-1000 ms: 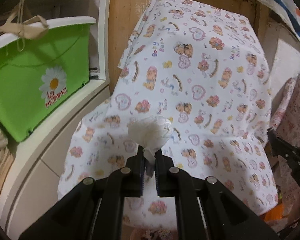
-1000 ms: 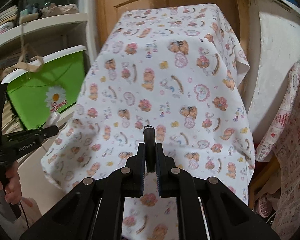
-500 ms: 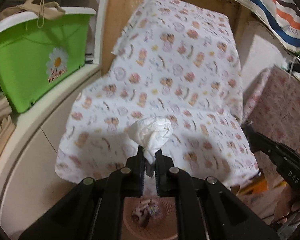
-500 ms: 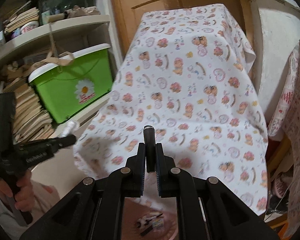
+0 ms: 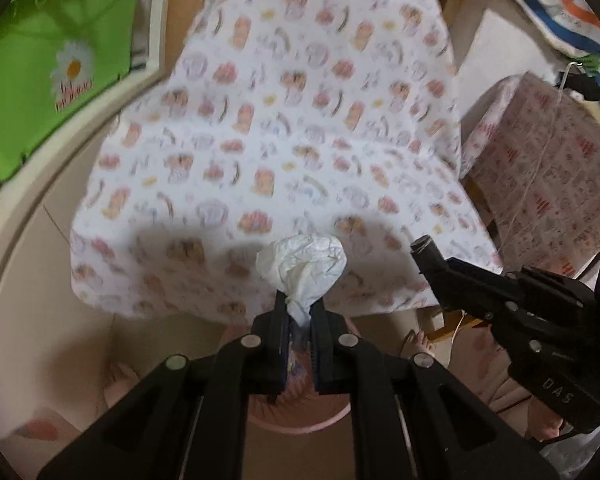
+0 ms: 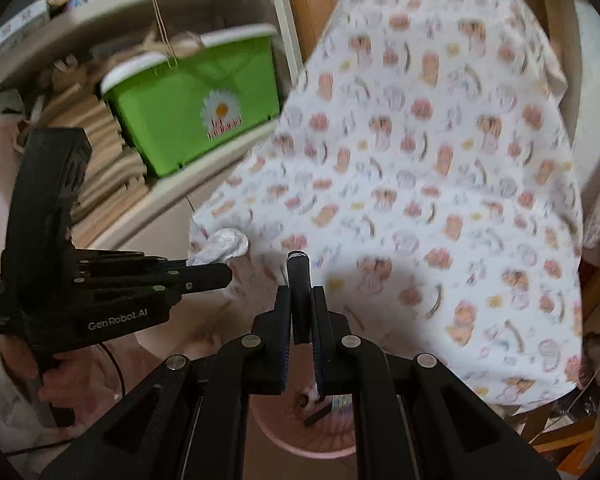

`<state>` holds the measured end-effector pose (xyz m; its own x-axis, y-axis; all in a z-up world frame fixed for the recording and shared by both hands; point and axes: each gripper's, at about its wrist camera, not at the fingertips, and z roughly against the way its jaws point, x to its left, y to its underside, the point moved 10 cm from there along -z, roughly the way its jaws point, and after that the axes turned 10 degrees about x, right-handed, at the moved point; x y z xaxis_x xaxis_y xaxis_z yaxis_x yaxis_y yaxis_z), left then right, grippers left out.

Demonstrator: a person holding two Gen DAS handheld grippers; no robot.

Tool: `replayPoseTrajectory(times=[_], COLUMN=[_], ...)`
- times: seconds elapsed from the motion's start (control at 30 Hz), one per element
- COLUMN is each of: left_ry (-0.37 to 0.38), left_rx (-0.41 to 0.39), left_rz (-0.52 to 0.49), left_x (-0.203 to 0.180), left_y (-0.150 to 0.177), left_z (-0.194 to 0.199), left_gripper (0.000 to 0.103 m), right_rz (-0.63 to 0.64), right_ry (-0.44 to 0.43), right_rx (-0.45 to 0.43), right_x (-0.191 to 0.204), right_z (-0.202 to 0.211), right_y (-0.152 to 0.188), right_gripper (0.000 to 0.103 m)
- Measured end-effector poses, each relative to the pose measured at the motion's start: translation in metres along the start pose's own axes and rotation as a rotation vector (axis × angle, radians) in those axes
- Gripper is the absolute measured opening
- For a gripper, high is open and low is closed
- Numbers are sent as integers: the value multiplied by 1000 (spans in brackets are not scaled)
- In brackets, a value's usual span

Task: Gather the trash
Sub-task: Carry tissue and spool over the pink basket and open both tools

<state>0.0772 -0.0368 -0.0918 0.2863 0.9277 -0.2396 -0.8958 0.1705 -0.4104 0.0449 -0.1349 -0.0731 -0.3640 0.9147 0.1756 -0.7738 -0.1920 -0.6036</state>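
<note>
My left gripper (image 5: 299, 312) is shut on a crumpled white tissue (image 5: 302, 266), which bulges out past the fingertips. It hangs above a pink trash bin (image 5: 300, 420) on the floor, mostly hidden behind the fingers. My right gripper (image 6: 300, 300) is shut on a dark cylindrical stick (image 6: 299, 280) with a pale tip, above the same pink bin (image 6: 304, 436), which holds some scraps. The left gripper with the tissue (image 6: 220, 246) shows at the left of the right wrist view. The right gripper with its stick (image 5: 426, 250) shows at the right of the left wrist view.
A table under a bear-print cloth (image 5: 300, 120) stands just behind the bin. A green tub with a daisy label (image 6: 204, 100) sits on a white shelf beside stacked paper (image 6: 100, 160). A box in patterned paper (image 5: 540, 184) stands at the right. Bare feet (image 5: 414, 344) are near the bin.
Both grippers have drawn back from the table and tipped downward, so the pink bin now lies below both. They have come closer together. Each keeps hold of its item.
</note>
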Motion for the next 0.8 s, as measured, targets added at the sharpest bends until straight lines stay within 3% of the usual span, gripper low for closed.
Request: replayPoseTrajectory(times=[0.17,0.33,0.47,0.53,0.7,0.8], left_ry=[3,-7,57,-9,5,-5], left_rx=[92,186,182,199,338,390], left_rz=[57,84,90,68,83,82], left_x=[8,16,14,17,14,13], left_y=[14,29,32,34,62,73], left_z=[-25,-51,-64,-75,-108,-121], left_gripper=[7,7,8,8,8,8], right_rz=[-128,-143,-163,-174,-257,-250], right_ry=[-91,-38,-33,-26,-96,-88], right_rx=[110,169,216,252,343,383], right_x=[-15,-27,-33,-37,-44,-46], right_z=[-33,-56,-71,-83,-109,-120], right_y=[19,36,50,59,80,91], right_gripper=[10,10,10,10,10,10])
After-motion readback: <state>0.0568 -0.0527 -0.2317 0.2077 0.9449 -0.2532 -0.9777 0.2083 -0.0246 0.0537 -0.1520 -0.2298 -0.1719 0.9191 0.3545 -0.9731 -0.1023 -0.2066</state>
